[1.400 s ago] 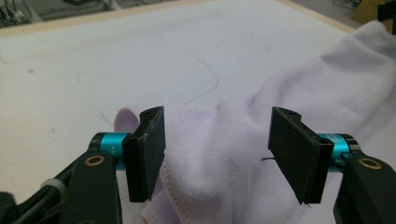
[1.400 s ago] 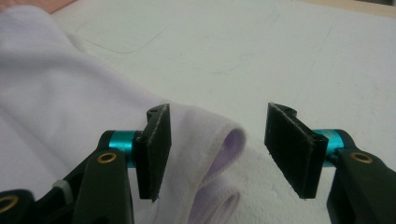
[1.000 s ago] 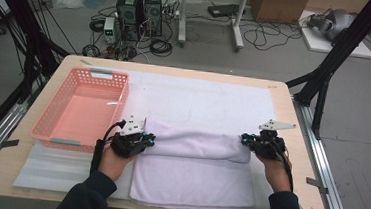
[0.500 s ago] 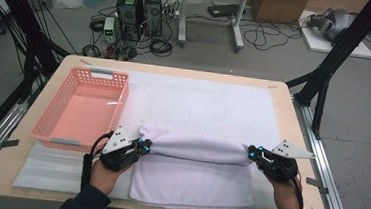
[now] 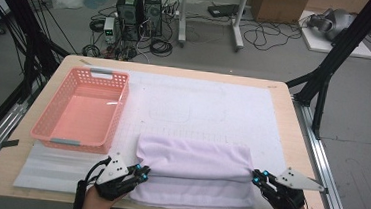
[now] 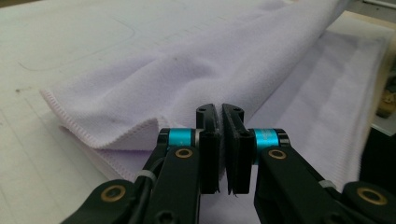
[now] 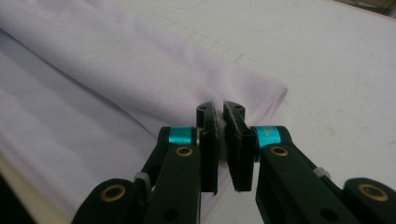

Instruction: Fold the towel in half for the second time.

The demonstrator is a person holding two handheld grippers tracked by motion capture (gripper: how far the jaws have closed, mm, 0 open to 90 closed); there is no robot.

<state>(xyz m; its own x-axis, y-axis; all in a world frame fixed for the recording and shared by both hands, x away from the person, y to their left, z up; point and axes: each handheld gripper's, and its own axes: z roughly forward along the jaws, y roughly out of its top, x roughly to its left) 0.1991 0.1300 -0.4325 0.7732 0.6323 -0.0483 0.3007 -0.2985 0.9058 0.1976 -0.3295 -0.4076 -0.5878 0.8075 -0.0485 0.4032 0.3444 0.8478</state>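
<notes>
Basket (image 5: pixel 80 107), pink and empty, sits at the desk's (image 5: pixel 292 120) left side toward the far edge, out of the fold path, likely the drop spot for the finished cloth. Towel (image 5: pixel 193 173), pale lilac, lies on the white mat (image 5: pixel 208 104) at the near edge of the desk, roughly centred, with its far half doubled over the near half so a rounded fold runs left to right.

Left gripper (image 5: pixel 143 172) is at the towel's left end, near the near-left part of the desk. Its jaws are pressed together on the top layer's corner; in the left gripper view the cloth edge (image 6: pixel 112 133) lifts off the lower layer right at the left gripper (image 6: pixel 220 112). Hand (image 5: pixel 96 200) comes in low from the near edge, gripper lying almost flat, pointing right and slightly away.

Right gripper (image 5: pixel 257 178) mirrors it at the towel's right end, jaws pinching the other top corner; cloth shows squeezed between the pads at the right gripper (image 7: pixel 220 112). That hand also enters from the near edge, gripper low, pointing left and inward.

Both corners held at once keeps the top layer taut and even, so its edge can land square on the near hem. Judged: mid-fold, top edge not yet laid down.
</notes>
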